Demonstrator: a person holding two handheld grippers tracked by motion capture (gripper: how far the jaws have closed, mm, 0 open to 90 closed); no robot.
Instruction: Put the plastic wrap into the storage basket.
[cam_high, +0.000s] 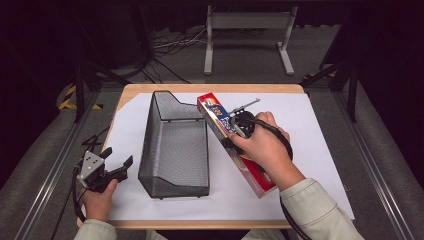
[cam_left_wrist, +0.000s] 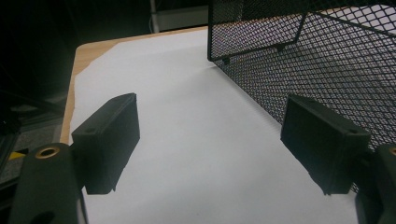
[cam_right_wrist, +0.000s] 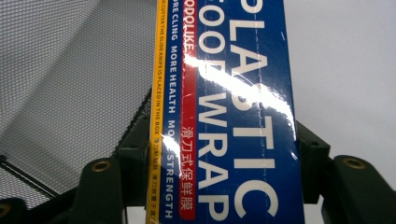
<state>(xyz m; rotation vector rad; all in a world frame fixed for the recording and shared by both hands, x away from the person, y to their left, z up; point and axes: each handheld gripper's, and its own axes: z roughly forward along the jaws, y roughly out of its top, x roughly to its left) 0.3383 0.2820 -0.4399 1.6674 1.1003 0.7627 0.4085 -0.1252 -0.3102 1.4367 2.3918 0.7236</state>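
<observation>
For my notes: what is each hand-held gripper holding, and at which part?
The right hand-held gripper clamps the plastic wrap box across its long sides, mid-length. The left hand-held gripper holds nothing.

Camera set-up: one fixed overhead, one riding each of my grippers.
High view looks forward and down from my side on the white sheet and mesh basket. My left gripper view looks low along the sheet, sharing the basket's wall; my right sits close against the plastic wrap box, basket mesh beside.

White sheet on wooden table — grey stand beyond
</observation>
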